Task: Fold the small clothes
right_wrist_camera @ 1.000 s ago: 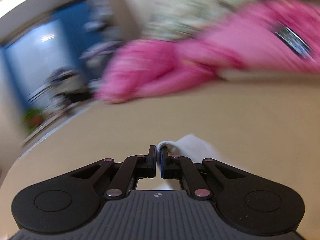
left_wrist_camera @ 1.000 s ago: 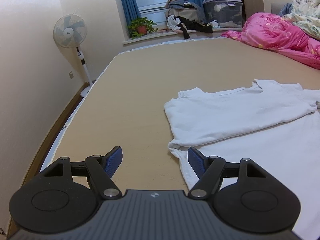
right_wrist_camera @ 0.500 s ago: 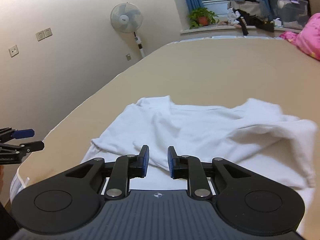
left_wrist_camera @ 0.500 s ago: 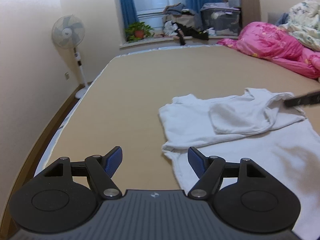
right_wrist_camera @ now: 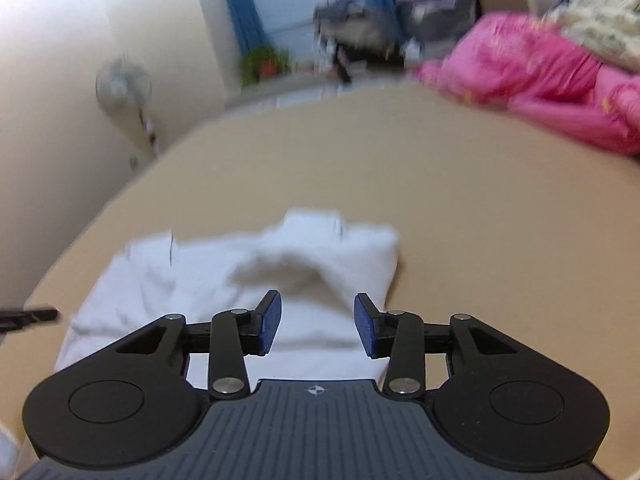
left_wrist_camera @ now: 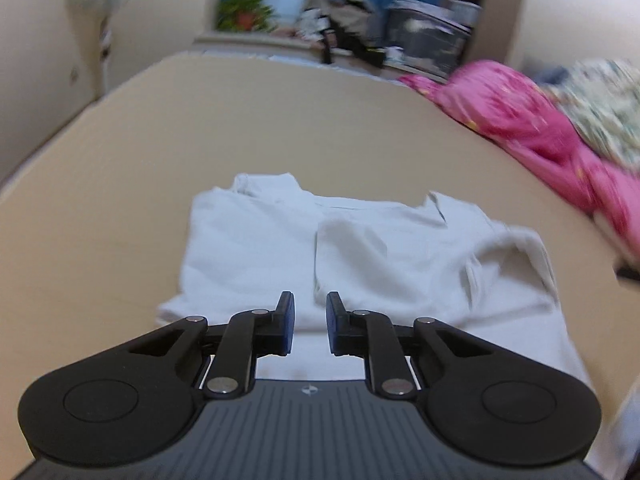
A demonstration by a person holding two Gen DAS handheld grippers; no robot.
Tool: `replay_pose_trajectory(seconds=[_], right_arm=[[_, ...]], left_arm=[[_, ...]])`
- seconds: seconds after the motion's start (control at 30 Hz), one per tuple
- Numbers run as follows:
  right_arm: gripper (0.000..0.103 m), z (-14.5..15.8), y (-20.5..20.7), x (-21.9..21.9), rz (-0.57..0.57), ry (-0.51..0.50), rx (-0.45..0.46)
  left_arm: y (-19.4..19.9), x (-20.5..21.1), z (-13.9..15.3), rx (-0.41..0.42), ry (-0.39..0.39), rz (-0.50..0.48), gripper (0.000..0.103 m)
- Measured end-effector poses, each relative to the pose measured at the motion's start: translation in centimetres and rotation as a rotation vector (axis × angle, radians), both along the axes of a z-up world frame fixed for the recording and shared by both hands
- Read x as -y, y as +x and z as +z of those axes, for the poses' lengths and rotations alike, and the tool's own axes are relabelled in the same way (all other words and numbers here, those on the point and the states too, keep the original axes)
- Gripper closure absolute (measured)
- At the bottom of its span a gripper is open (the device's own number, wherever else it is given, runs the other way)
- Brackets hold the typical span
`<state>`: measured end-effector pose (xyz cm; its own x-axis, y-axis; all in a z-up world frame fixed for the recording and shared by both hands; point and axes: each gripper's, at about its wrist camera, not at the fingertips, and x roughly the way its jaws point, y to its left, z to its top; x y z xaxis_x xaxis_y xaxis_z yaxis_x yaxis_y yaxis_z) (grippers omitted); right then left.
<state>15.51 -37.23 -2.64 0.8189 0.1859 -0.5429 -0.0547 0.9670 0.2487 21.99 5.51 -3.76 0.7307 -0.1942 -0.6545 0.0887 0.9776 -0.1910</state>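
Left wrist: left gripper (left_wrist_camera: 310,326) jaws closing (narrow, empty) above white shirt (left_wrist_camera: 360,256).

Black claws (left_wrist_camera: 310,326), blue pads (right_wrist_camera: 269,322), silver screws.

We find no readable text, label, brand or number in either view. The only sign is a small cross-in-circle mark — it sits at the front centre of the ribbed grey body of the left gripper (left_wrist_camera: 310,325), and the same mark stands on the right gripper (right_wrist_camera: 316,323). Both views are blurred — if anything is printed farther back in the room, we cannot read it.
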Motion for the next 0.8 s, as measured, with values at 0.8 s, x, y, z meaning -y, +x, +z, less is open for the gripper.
replay_pose_trajectory(seconds=[0.8], right_arm=[[0.061, -5.4, 6.7, -4.0, 0.144, -0.249, -0.099]], left_arm=[[-0.2, -7.3, 2.5, 0.035, -0.027, 0.192, 0.084]])
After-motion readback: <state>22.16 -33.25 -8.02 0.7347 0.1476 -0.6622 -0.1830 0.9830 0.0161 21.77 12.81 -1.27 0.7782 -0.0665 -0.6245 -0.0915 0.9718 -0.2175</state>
